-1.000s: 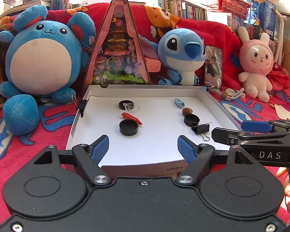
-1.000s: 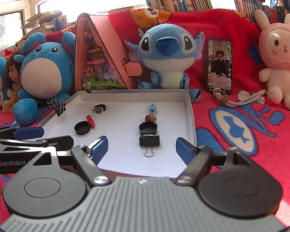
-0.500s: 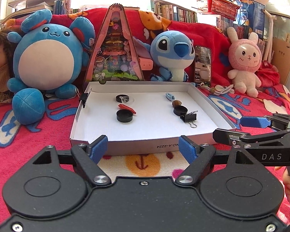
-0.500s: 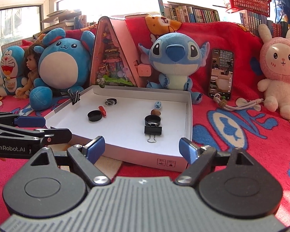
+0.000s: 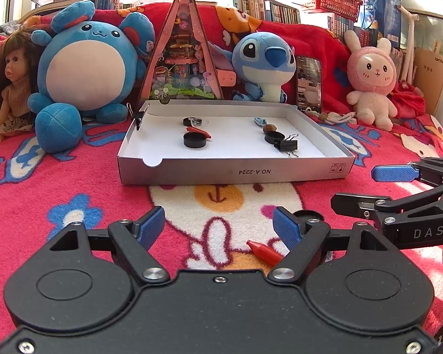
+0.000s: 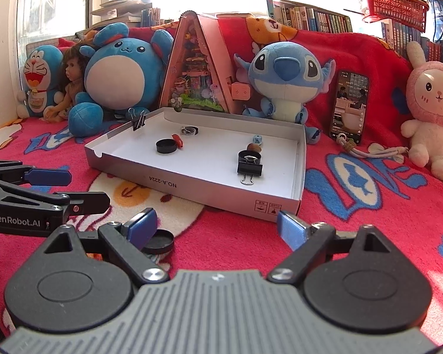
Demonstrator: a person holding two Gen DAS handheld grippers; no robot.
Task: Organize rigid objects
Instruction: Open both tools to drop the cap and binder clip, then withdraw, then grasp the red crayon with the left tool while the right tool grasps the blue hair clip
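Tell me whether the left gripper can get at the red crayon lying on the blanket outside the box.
Probably yes. The red crayon lies on the blanket just beside the open left gripper, by its right finger, with nothing over it. The right gripper hovers close by, off to the side.

Black lid and red crayon — each half-hidden behind claw fingers.

We see the shallow box lying on the blanket, plush toys lined up behind it. In the box, left side: two caps with a crayon between them; right side: a cap touching a binder clip, a nut behind. Another clip sits on the box's left wall. Before the box, on the blanket, lie a loose crayon and cap.
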